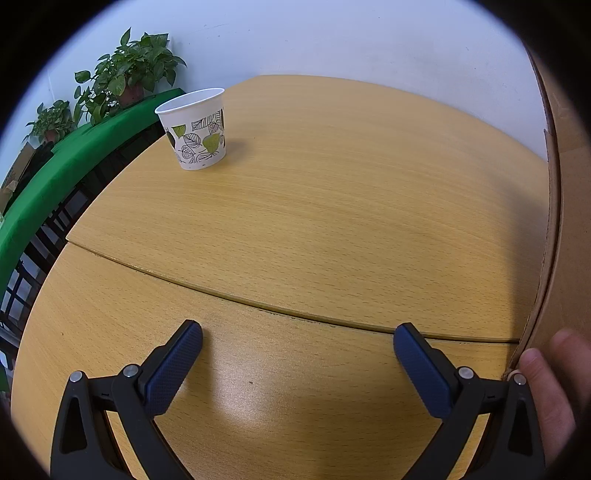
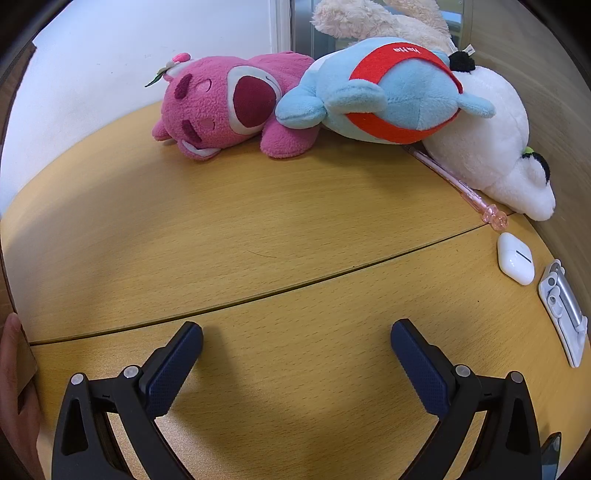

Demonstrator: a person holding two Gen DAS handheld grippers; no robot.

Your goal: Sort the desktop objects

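In the left wrist view a white paper cup with a leaf print (image 1: 195,129) stands upright at the far left of the wooden table (image 1: 314,206). My left gripper (image 1: 297,338) is open and empty, low over the near table edge, far from the cup. In the right wrist view a pink plush bear (image 2: 225,107), a light blue plush with a red band (image 2: 391,92) and a white plush (image 2: 491,147) lie along the far edge. A pink pen (image 2: 458,184), a white earbud case (image 2: 515,258) and a white-silver clip device (image 2: 563,310) lie at the right. My right gripper (image 2: 295,336) is open and empty.
A brown cardboard box wall (image 1: 554,221) stands at the right of the left wrist view, with a hand (image 1: 546,373) on its edge. A green ledge (image 1: 74,155) with potted plants (image 1: 125,74) runs beyond the table's left edge. A cream plush (image 2: 373,18) lies behind the toys.
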